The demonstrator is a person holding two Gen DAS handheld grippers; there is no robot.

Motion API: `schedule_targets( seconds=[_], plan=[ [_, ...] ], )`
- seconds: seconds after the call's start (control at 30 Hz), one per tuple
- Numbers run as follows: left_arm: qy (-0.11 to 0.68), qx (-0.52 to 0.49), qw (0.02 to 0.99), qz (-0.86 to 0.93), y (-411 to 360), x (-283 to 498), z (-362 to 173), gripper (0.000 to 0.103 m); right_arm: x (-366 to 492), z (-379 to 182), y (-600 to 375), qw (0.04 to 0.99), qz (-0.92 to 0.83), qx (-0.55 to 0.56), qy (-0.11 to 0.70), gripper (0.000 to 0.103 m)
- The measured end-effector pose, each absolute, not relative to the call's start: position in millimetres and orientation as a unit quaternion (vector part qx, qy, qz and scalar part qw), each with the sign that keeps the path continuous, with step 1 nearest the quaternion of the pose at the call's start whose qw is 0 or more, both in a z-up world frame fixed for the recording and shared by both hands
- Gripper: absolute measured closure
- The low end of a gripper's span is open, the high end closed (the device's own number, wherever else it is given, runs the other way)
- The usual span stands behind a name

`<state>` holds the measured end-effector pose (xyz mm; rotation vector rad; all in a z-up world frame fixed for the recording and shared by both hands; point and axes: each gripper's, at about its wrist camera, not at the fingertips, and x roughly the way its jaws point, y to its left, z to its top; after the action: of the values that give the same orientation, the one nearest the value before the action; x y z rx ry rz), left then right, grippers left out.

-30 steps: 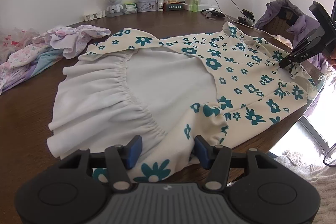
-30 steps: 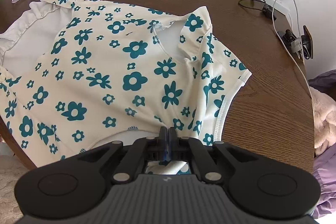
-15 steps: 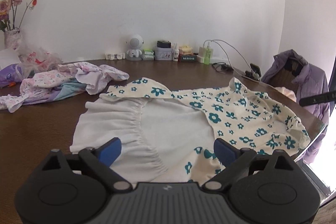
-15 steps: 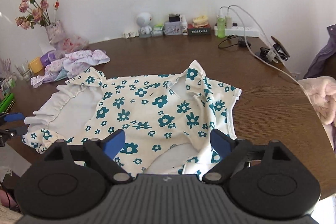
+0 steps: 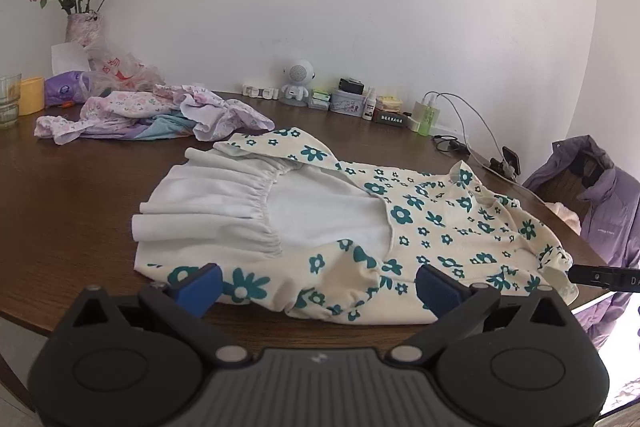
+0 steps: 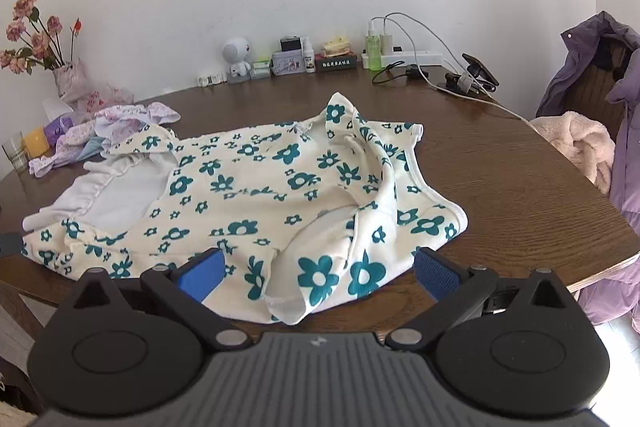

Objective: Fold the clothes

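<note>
Left wrist view: the left gripper is hanging just off the near table edge, jaws spread wide, blue pads gripping nothing. The floral dress is lying spread on the brown table, its white lining showing on the left, part of the printed layer turned back over it. A heap of pastel clothes is sitting beyond it, apart from the dress. A vase of flowers is standing at far left; a purple jacket is draping over a chair at right.

Right wrist view: the right gripper is likewise gaping open and empty, hovering at the near edge. The dress's near hem is lying between the pads' line of sight, rumpled, not pinched. A white robot figure is standing by the wall.
</note>
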<state>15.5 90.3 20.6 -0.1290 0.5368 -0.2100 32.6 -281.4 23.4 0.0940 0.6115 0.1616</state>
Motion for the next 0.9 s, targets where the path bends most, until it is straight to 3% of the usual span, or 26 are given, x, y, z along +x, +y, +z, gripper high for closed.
schedule_targets(
  seconds=[0.5, 0.73, 0.83, 0.9],
  plan=[
    [0.282, -0.088, 0.953, -0.07, 84, 5, 13, 0.0, 26, 16, -277, 0.946, 0.058, 0.05, 0.315, 0.0],
    [0.299, -0.029, 0.95, -0.083, 79, 15, 14, 0.0, 33, 20, -282, 0.94, 0.091, 0.011, 0.328, 0.0],
    [0.293, 0.06, 0.948, -0.108, 76, 16, 18, 0.007, 35, 30, -290, 0.933, 0.122, -0.069, 0.332, 0.0],
    [0.28, 0.128, 0.944, -0.117, 75, 17, 19, 0.022, 35, 36, -298, 0.925, 0.136, -0.137, 0.326, 0.0]
  ],
)
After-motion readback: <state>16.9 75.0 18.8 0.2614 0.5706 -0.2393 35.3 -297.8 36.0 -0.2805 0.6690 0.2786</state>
